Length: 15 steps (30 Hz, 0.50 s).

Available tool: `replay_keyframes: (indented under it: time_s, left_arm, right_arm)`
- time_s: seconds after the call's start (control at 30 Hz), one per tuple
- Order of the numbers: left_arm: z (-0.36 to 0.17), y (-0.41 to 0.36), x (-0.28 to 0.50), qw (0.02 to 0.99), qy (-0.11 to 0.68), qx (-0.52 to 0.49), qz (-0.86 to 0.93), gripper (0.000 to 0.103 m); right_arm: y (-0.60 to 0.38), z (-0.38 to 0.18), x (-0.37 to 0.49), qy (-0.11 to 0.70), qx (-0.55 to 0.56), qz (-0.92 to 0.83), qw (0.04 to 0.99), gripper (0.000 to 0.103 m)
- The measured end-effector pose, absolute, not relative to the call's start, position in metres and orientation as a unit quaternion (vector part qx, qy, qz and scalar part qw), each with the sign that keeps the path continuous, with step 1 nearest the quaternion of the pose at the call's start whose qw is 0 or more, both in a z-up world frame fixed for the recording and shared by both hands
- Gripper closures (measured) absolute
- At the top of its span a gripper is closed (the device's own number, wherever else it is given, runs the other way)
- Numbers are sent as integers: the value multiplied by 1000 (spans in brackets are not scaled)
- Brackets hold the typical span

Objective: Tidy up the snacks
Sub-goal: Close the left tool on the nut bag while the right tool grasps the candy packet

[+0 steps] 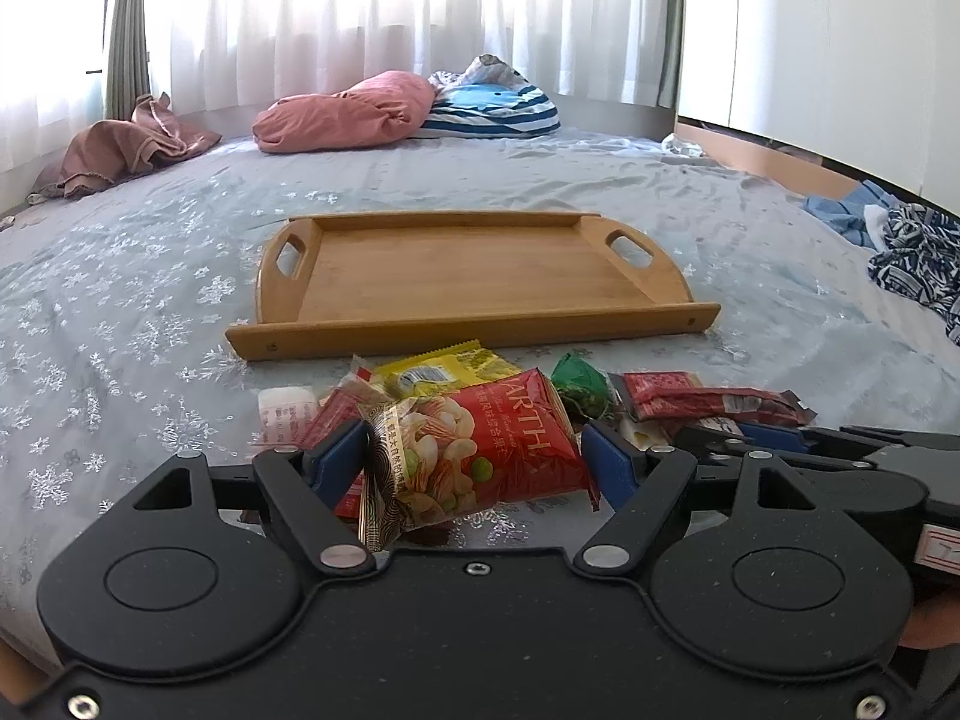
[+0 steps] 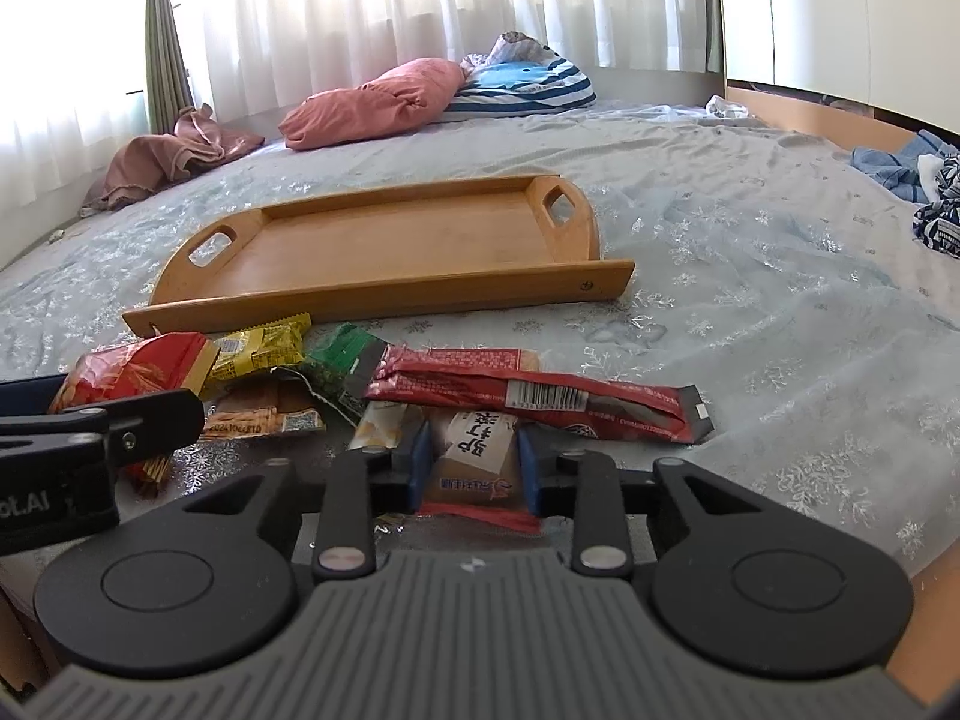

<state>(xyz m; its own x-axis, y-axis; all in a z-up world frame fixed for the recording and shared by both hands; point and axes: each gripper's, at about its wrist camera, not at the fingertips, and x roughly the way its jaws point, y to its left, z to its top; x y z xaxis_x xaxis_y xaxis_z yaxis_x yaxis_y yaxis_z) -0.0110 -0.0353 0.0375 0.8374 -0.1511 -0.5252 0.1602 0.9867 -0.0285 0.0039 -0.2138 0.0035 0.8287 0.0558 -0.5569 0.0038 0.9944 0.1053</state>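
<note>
A pile of snack packets lies on the bed in front of a wooden tray that holds nothing. My left gripper is around a red mixed-nuts bag, its blue pads touching the bag's sides. My right gripper is shut on a small tan biscuit packet. A long red packet, a yellow packet and a green packet lie beside them. The left gripper also shows in the right wrist view.
Pink pillow, striped cushion and brown cloth lie at the bed's far side under white curtains. Blue patterned clothes lie at the right. A wooden bed frame edge runs along the right.
</note>
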Motion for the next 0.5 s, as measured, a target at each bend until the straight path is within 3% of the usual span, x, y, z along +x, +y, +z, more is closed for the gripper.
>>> replay_keyframes:
  time_s: [0.5]
  left_arm:
    - [42,-25,-6,960,271,-9,-68,26]
  right_arm:
    - [-218,20,-11,282,66,25,957,75]
